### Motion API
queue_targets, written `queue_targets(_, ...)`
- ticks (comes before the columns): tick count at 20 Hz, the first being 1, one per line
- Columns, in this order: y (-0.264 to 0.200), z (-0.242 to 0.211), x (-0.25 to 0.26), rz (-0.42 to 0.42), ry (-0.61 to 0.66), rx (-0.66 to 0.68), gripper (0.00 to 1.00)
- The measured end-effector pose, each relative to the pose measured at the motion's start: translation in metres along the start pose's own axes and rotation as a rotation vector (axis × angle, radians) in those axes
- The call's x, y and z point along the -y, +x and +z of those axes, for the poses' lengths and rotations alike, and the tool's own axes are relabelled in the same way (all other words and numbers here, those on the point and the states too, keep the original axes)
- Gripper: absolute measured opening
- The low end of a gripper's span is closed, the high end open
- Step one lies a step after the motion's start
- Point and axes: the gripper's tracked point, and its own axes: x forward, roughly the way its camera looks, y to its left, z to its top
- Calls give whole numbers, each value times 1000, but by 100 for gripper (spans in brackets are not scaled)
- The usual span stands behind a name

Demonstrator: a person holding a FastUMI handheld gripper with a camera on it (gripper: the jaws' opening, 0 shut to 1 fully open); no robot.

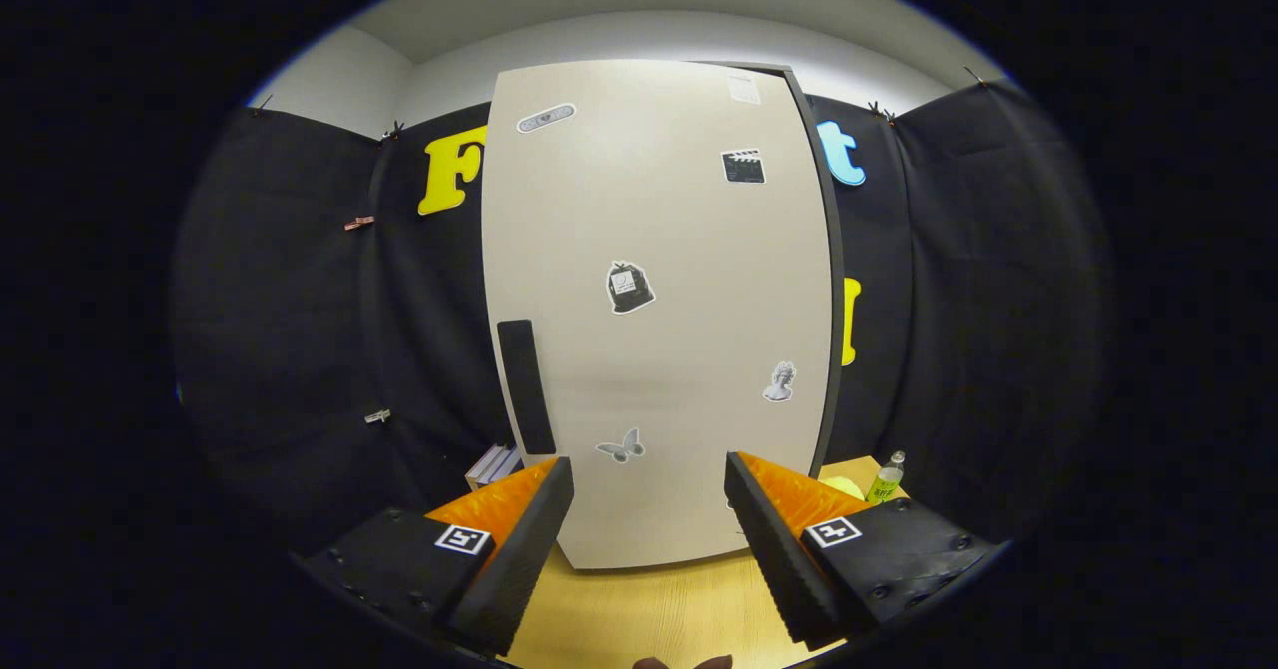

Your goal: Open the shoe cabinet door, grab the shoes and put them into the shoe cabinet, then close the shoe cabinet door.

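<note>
The tool [649, 539] faces the closed shoe cabinet door [659, 349], its fingers spread wide with nothing between them.

The door stands straight ahead at 12 o'clock, beyond the fingertips and apart from them; it is a tall, pale beige panel with a dark edge down its right side. A dark vertical handle [526, 386] sits low on its left side, at about 11 o'clock from the tool. Small stickers dot the panel: a butterfly [621, 445] low down, a bust [780, 381] toward the right, and a clapperboard [743, 166] higher up. The cabinet stands on a light wooden counter [649, 614]. At 2 o'clock, beside the cabinet's right edge, a small green bottle [886, 478] stands upright. At 10 o'clock, by the cabinet's left foot, lies a stack of books [493, 465].
</note>
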Motion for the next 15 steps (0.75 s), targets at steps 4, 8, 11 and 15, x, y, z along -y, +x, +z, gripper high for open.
queue_targets(4, 0, 2, 4, -8, 1, 7, 98)
queue_targets(8, -1, 1, 6, -8, 4, 0, 98)
queue_targets(11, 5, -3, 3, -10, 5, -1, 98)
queue_targets(15, 5, -2, 0, -13, 3, 5, 98)
